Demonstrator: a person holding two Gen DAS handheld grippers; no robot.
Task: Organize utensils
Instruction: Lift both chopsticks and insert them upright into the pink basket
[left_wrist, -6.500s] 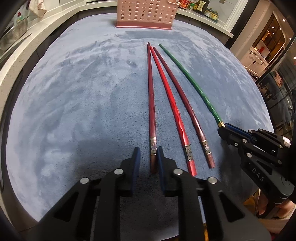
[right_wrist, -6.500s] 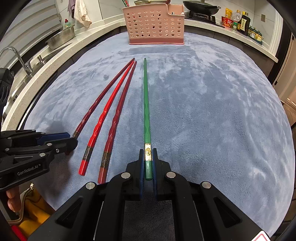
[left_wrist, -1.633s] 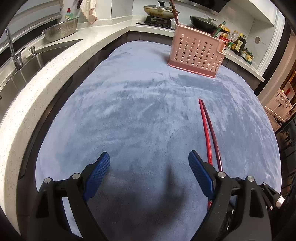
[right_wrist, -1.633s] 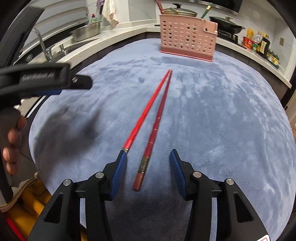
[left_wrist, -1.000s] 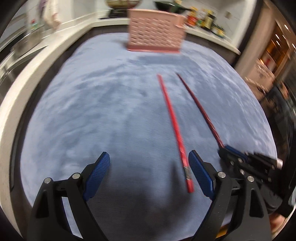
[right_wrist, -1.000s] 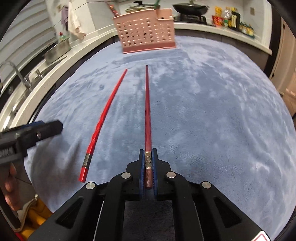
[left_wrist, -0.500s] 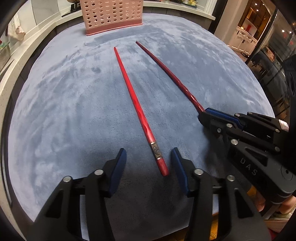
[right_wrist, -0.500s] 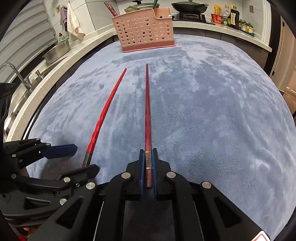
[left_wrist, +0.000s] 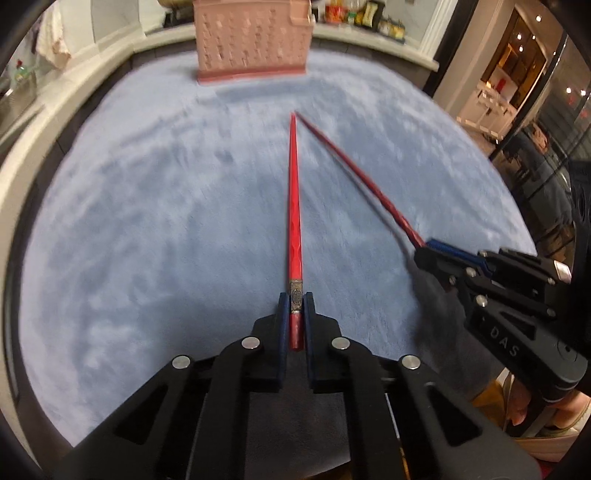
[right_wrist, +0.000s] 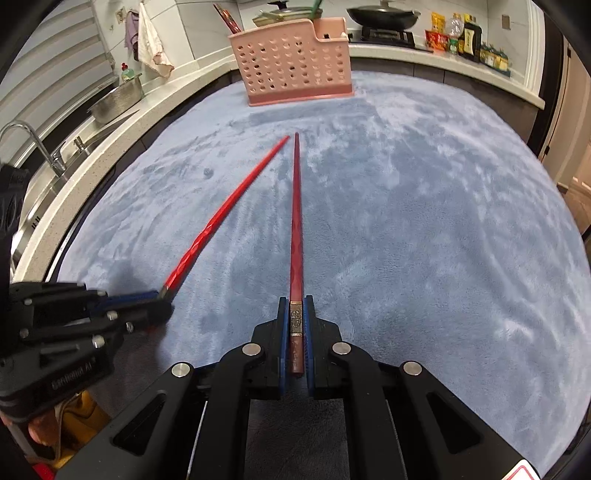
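Both black two-finger grippers with blue pads are gripping chopsticks over the blue-grey plush mat (right_wrist: 424, 221). Having just been closing, the left gripper (left_wrist: 296, 300) is now pinching the thick, metal-banded end of the bright red faceted chopstick (left_wrist: 294, 206) between its pads. The right gripper (right_wrist: 296, 306) is clamping the banded end of the darker red chopstick (right_wrist: 296, 221) the same way. Their thin tips are lying close together on the mat, pointing toward the pink perforated plastic utensil basket (right_wrist: 291, 66), which is standing upright at the far edge, well apart from them.
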